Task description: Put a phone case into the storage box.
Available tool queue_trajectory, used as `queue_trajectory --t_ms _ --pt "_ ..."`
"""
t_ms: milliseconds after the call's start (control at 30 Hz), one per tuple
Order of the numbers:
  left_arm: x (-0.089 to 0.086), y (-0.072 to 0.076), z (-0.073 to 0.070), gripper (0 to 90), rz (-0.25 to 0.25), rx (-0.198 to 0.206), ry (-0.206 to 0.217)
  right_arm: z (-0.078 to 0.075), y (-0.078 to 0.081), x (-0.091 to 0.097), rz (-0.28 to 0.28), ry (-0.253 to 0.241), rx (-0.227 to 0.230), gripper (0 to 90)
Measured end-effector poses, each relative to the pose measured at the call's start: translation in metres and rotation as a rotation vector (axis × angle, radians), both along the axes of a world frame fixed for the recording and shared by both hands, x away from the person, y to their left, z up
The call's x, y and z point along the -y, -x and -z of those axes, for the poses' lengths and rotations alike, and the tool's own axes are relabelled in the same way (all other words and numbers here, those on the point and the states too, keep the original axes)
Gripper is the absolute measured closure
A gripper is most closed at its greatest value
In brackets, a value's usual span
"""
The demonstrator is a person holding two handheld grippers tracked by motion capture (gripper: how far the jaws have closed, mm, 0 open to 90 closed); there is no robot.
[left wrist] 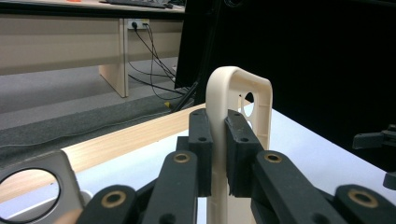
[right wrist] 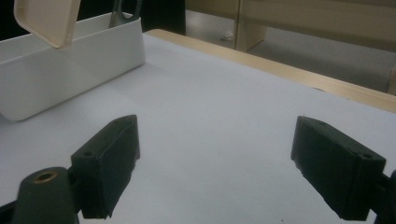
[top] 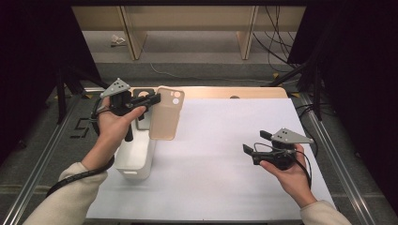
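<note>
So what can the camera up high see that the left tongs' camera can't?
The high view alone shows both hands, the right tongs standing open over the white table cover, and the white bin. The left gripper view alone shows close up how the left tongs pinch the edge of the phone case, plus a wall socket with cables behind. Both share the beige phone case and the table's wooden edge.

matt beige plastic phone case, glossy white plastic bin, wooden table edge.

grey floor, wooden furniture legs, trailing black cables.
</note>
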State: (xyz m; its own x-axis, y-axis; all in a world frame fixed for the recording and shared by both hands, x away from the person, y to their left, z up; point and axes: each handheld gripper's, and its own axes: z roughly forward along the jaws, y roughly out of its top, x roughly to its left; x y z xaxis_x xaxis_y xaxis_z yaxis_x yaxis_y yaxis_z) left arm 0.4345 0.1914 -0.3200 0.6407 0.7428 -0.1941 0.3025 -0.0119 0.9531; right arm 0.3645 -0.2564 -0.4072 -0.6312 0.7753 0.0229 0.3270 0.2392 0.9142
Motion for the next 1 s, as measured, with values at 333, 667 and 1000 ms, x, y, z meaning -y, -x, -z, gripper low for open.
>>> queue_trajectory --t_ms 333,667,1000 --pt "-0.010 -0.004 -0.001 82.2 -0.018 -0.001 0.008 0.001 0.000 0.000 0.004 -0.001 -0.004 16.3" --pt "-0.017 -0.008 0.001 82.2 -0.038 -0.003 0.015 0.002 0.000 -0.001 0.006 -0.001 -0.007 16.4" --pt "-0.020 -0.010 0.002 82.1 -0.051 0.003 0.002 0.002 0.000 -0.001 0.007 -0.003 -0.009 16.3"
